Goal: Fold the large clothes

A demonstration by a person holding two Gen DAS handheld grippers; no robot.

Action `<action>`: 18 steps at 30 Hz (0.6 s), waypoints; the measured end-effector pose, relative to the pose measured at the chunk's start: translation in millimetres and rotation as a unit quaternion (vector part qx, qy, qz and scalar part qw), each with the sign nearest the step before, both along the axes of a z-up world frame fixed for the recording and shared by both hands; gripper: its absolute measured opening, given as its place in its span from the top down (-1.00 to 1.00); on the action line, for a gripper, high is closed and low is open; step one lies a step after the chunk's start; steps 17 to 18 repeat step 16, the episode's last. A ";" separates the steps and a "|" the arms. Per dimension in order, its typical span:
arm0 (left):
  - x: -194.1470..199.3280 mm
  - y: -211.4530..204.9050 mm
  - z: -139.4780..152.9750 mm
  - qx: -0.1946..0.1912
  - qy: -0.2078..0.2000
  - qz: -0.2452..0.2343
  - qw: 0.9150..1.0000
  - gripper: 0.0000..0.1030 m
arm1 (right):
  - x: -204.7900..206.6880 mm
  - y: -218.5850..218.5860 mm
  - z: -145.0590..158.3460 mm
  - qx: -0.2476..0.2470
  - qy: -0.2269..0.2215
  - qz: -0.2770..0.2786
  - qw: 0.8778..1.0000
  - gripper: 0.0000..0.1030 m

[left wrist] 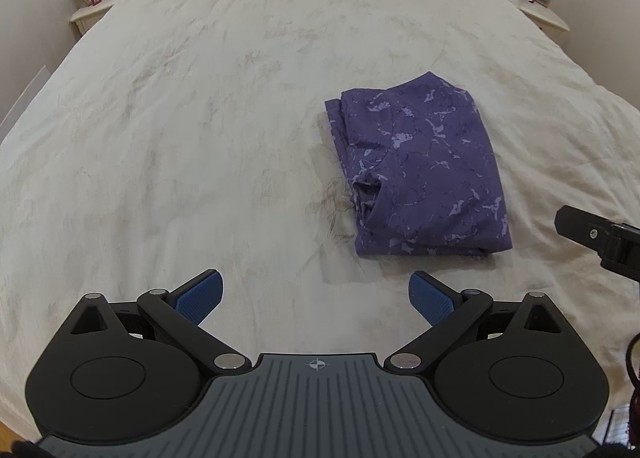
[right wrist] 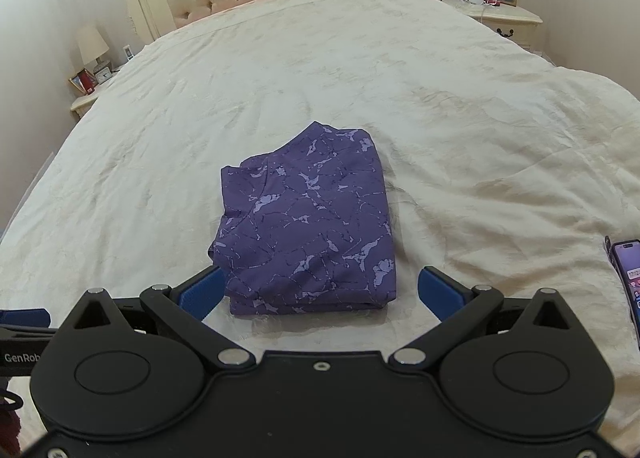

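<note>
While folded, purple garment (right wrist: 306, 226) lies beyond right claw (right wrist: 320, 292).

purple marbled garment (right wrist: 308, 226), folded into a rectangle; flat on bed (right wrist: 440, 98)

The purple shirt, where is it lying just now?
The folded purple shirt lies on the cream bedspread, just ahead of the open right gripper and right of the left gripper.

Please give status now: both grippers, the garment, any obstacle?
Left gripper open, empty. Right gripper open, empty, at near edge of garment. Garment folded, flat on bed. Phone lies right, clear of it.
</note>
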State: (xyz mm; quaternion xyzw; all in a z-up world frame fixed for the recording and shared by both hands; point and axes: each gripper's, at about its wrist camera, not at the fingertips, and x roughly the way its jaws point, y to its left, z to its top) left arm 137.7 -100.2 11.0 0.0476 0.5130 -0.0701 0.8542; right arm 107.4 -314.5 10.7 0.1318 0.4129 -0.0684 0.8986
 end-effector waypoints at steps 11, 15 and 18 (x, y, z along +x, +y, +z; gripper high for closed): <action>3.4 -7.4 -7.1 0.008 0.013 0.003 1.000 -0.95 | 6.8 -8.1 -9.1 0.011 0.006 0.006 1.000 -0.98; 4.2 -11.0 -9.8 0.012 0.016 0.007 1.000 -0.95 | 10.9 -12.7 -13.2 0.017 0.009 0.008 1.000 -0.98; 4.8 -11.6 -10.6 0.013 0.018 0.009 1.000 -0.95 | 12.1 -13.9 -14.3 0.018 0.010 0.009 1.000 -0.98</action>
